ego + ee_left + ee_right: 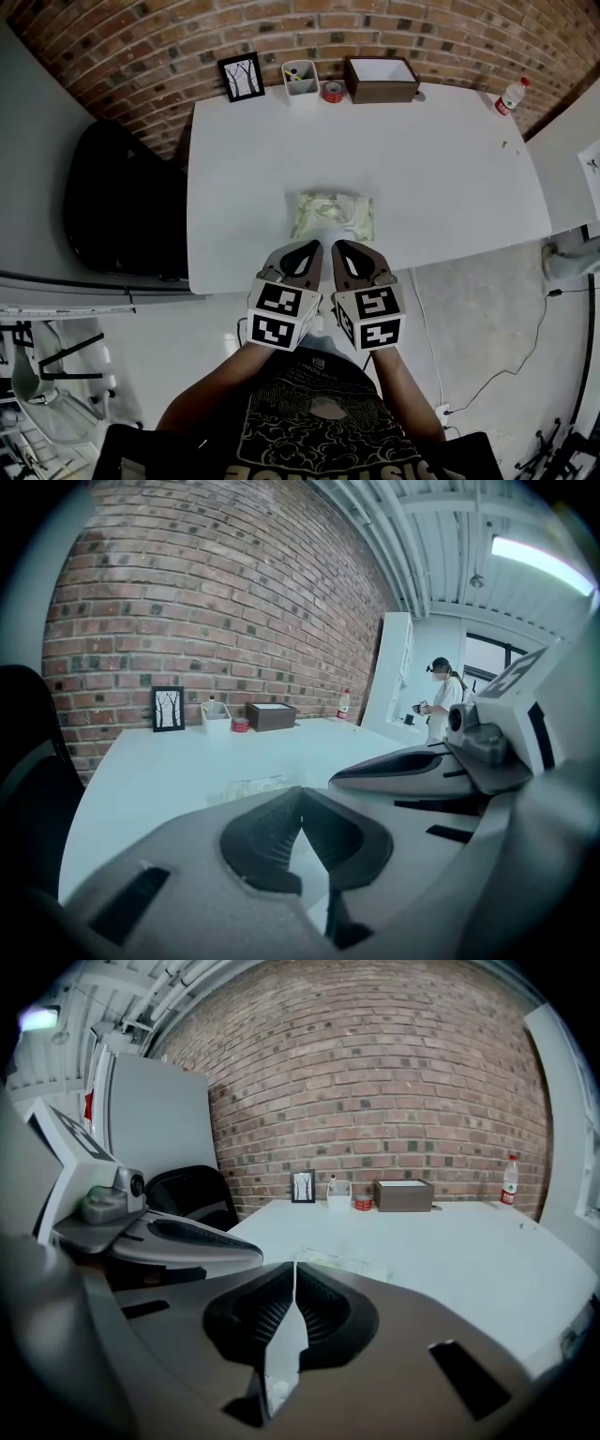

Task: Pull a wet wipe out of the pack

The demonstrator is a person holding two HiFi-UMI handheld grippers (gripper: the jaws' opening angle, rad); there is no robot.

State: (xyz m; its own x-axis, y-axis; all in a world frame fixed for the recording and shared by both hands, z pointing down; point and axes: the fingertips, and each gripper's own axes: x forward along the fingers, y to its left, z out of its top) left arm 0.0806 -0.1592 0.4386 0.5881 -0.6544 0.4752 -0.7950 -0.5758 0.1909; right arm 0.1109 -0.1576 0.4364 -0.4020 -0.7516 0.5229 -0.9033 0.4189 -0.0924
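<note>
Pale green and white, the wet wipe pack is seen lying flat on the white worktop, nearer its front edge than its back edge and roughly midway between its left and right edges. The pack's flap cannot be made out clearly. Both forearms are held forward from the body and drawn slightly towards each other, so that the two grippers are kept side by side over the front edge of the worktop, just short of the pack and not touching it. The left gripper is clenched: in the left gripper view its jaws are pressed together at the tips, with nothing caught between them and the pack lying just beyond. The right gripper is likewise closed and empty, its jaws brought together at the tips in the right gripper view, with the pack visible ahead. The marker cubes are carried close together, level with each other. Along the back edge of the worktop, against the brick wall, a framed picture, a white holder, a red roll and a brown box are lined up, and a bottle is stood near the back right corner. A black chair is placed beside the left edge.
</note>
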